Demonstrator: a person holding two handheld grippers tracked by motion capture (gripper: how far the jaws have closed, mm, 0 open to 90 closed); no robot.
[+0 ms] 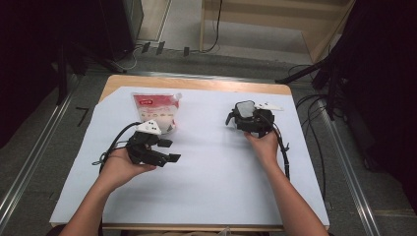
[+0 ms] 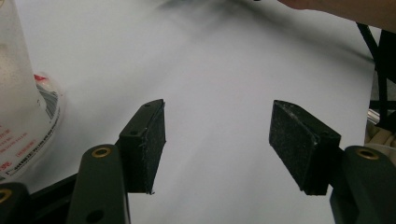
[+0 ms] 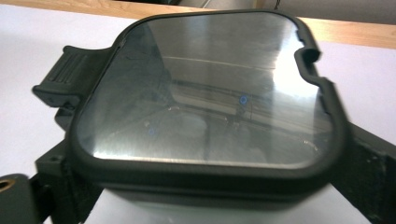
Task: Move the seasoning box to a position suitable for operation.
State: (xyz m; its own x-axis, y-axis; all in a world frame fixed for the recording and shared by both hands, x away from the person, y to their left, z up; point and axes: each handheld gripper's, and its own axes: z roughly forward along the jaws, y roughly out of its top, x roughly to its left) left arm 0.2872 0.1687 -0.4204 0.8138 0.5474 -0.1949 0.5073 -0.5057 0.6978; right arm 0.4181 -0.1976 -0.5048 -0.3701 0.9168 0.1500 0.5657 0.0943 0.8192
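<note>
Nearest to me, at about seven o'clock on the white sheet (image 1: 211,182) that covers the table (image 1: 196,83), my left gripper (image 1: 169,150) rests in my left hand (image 1: 118,169). Its jaws stand wide apart with nothing between them; in the left gripper view I see bare sheet between the two black pads (image 2: 149,144).

Just beyond it, toward eleven o'clock, lies the red-and-white pouch (image 1: 156,112), flat on the sheet, its near end close beside the left gripper's grey plate. I cannot tell whether the two touch. In the left gripper view the pouch's printed edge (image 2: 28,126) shows at nine o'clock, outside the jaws and not gripped.

Over at one o'clock, my right hand (image 1: 265,146) carries the right gripper (image 1: 244,118), which is clamped on a black container with a clear lid (image 1: 245,109). In the right gripper view that lid (image 3: 205,93) sits between the jaws, a latch tab at its ten o'clock corner and a small notch at two o'clock; the pads press on the box's sides below the rim. The lid looks closed.

As I judge it, the work is at an early stage: the container is in hand and being placed low over the sheet, while the pouch waits untouched. Left to do, likely, is to open the lid and bring pouch and container together.

Count: one pouch, one container with one lid, one white sheet, two grippers.
</note>
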